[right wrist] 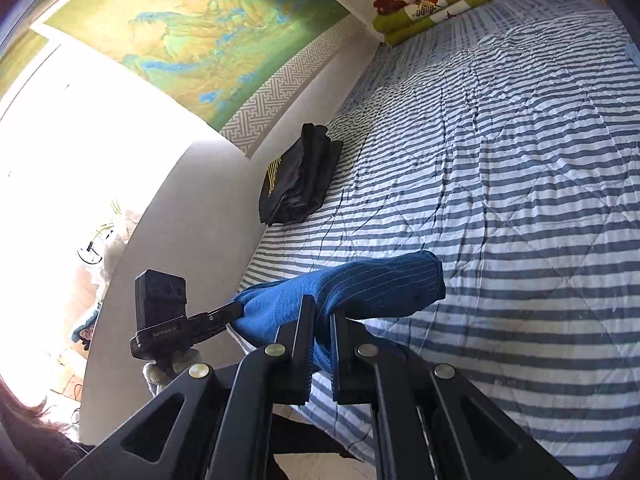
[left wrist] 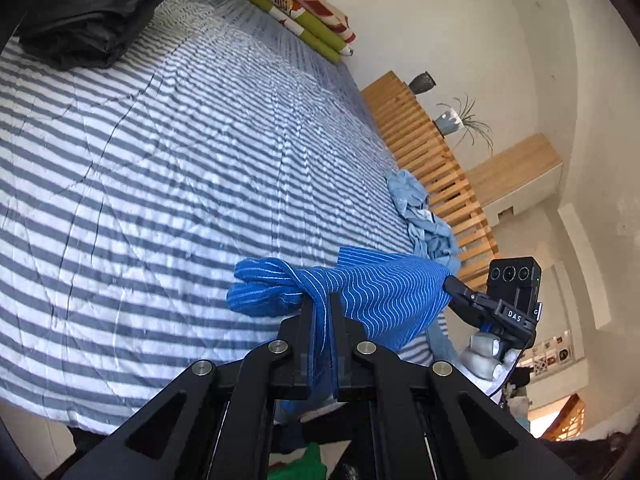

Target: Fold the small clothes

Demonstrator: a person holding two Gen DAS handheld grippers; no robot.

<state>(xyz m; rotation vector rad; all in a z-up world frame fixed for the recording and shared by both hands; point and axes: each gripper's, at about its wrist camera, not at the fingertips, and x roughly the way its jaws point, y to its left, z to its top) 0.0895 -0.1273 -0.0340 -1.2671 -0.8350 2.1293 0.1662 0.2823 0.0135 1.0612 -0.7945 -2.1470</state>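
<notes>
Both tongs, left tongs (left wrist: 322,300) and right tongs (right wrist: 320,308), pinch one blue striped garment (left wrist: 372,292), seemingly stretched lengthwise between them above the bed (left wrist: 160,160).

A bed (left wrist: 168,168) under a quilt with grey and white stripes carries everything. A folded black garment (left wrist: 92,12) with yellow lines lies near its left edge. A folded green blanket (left wrist: 296,4) with red and white patches sits at the far end. A crumpled pale blue heap (left wrist: 424,216) lies at the right edge, by wooden slats.
</notes>
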